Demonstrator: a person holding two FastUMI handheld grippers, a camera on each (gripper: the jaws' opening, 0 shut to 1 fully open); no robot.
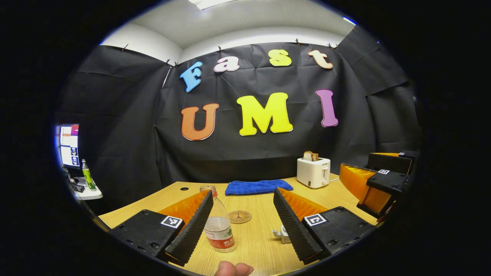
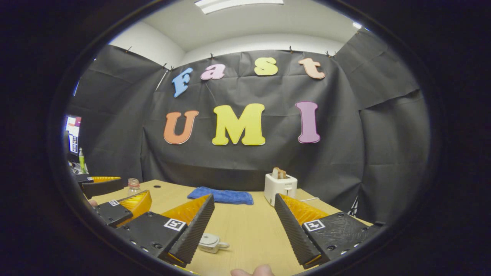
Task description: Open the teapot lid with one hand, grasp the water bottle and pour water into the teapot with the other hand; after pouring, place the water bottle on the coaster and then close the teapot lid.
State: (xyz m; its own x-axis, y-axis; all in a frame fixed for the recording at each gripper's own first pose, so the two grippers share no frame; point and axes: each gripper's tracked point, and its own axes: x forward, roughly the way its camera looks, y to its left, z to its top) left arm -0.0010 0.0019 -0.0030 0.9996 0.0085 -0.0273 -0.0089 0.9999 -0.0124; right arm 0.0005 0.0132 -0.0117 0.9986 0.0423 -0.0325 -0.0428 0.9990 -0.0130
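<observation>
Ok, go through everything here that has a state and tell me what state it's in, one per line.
water bottle: upright on the table, no cap, partly full
teapot: on the table, lid on
coaster: bare
toaster: bread sticking up from the slot
blue cloth: lying folded
left gripper: open
right gripper: open

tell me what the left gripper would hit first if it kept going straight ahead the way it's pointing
Probably the coaster, lying between the open left gripper fingers' line; the water bottle sits just inside the left finger. Depth is unclear.
</observation>
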